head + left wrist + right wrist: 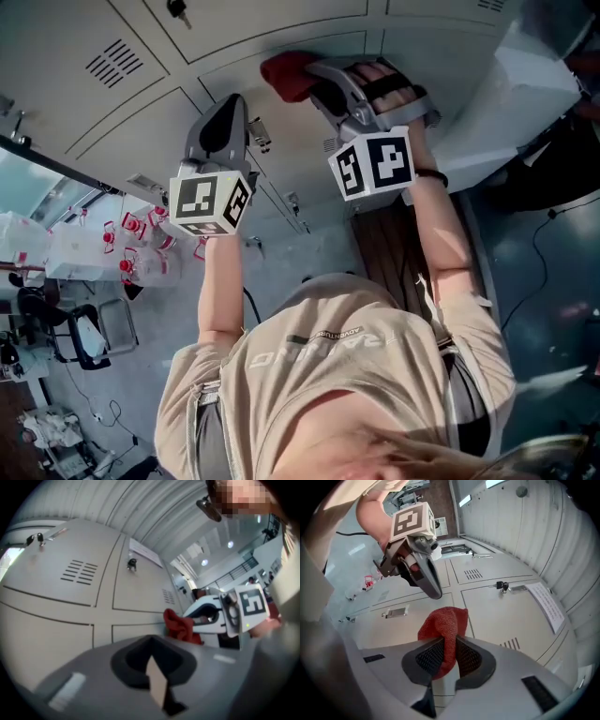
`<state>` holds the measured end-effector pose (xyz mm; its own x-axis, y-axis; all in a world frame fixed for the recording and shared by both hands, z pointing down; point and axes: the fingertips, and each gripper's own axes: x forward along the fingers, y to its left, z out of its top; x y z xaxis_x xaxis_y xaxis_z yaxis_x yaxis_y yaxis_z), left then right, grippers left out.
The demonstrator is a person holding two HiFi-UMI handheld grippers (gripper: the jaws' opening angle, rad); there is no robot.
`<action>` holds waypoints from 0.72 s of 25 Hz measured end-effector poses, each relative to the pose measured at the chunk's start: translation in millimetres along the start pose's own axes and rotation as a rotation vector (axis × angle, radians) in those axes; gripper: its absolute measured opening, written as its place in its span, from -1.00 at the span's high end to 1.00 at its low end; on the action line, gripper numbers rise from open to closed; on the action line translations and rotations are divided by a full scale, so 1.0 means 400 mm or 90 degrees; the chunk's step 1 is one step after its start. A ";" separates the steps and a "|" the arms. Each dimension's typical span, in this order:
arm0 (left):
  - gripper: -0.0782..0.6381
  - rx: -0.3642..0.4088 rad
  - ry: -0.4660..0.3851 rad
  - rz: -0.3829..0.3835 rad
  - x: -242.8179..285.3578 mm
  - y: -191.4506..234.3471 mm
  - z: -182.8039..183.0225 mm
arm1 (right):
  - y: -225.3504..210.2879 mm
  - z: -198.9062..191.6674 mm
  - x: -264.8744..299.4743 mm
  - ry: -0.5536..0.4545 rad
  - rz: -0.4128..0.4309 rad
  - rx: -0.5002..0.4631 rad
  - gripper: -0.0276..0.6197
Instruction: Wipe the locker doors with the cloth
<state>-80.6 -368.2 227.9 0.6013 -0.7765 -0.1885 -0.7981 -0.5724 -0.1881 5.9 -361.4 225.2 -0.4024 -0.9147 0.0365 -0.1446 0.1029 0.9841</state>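
Red knitted fabric is filling the gap between the jaws of the right gripper. This is the cloth. The 2 jaws are standing only a little apart and are clamping a fold of it, and the rest of the cloth is bunching out beyond the tips.

In the head view we are holding this gripper up at the grey locker doors. The cloth is lying at a door, close to the seam between 2 doors. We cannot tell how firmly it is pressing on the metal.

The left gripper is carrying nothing. Its jaws are meeting each other, with no thing between them. We are holding it just beside the right gripper, on its left side, with the tips pointing toward the doors. We cannot tell whether the tips are touching a door.

In the right gripper view a key is hanging in the lock of 1 door, and a white label is sticking on the same door.
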 end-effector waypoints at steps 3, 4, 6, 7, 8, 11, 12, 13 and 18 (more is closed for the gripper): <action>0.77 -0.003 -0.022 -0.012 0.014 -0.019 0.031 | -0.050 0.008 0.002 -0.002 -0.007 -0.020 0.80; 0.77 -0.005 -0.024 -0.011 0.019 -0.019 0.034 | -0.052 0.009 0.010 -0.003 0.000 -0.025 0.80; 0.77 -0.005 -0.023 -0.007 0.030 -0.011 0.035 | -0.040 0.007 0.037 -0.007 0.011 -0.033 0.80; 0.77 -0.003 -0.021 -0.005 0.036 -0.008 0.033 | -0.029 0.003 0.052 -0.009 0.016 -0.035 0.80; 0.77 -0.003 -0.019 -0.004 0.040 -0.007 0.029 | -0.015 -0.001 0.065 -0.010 0.022 -0.034 0.80; 0.77 -0.009 -0.005 0.003 0.044 -0.003 0.003 | 0.028 -0.009 0.089 -0.019 0.034 -0.016 0.80; 0.77 -0.012 0.002 0.007 0.042 0.000 -0.009 | 0.037 -0.009 0.092 -0.023 0.034 -0.008 0.80; 0.77 -0.015 0.009 0.010 0.040 0.002 -0.022 | 0.047 -0.008 0.094 -0.026 0.036 -0.003 0.80; 0.77 -0.041 0.041 0.022 0.025 -0.001 -0.109 | 0.144 -0.010 0.103 -0.028 0.090 0.008 0.80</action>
<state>-75.8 -387.0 268.1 0.5717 -0.8099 -0.1314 -0.8201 -0.5596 -0.1195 -15.4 -394.8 283.9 -0.4587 -0.8727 0.1672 -0.0953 0.2354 0.9672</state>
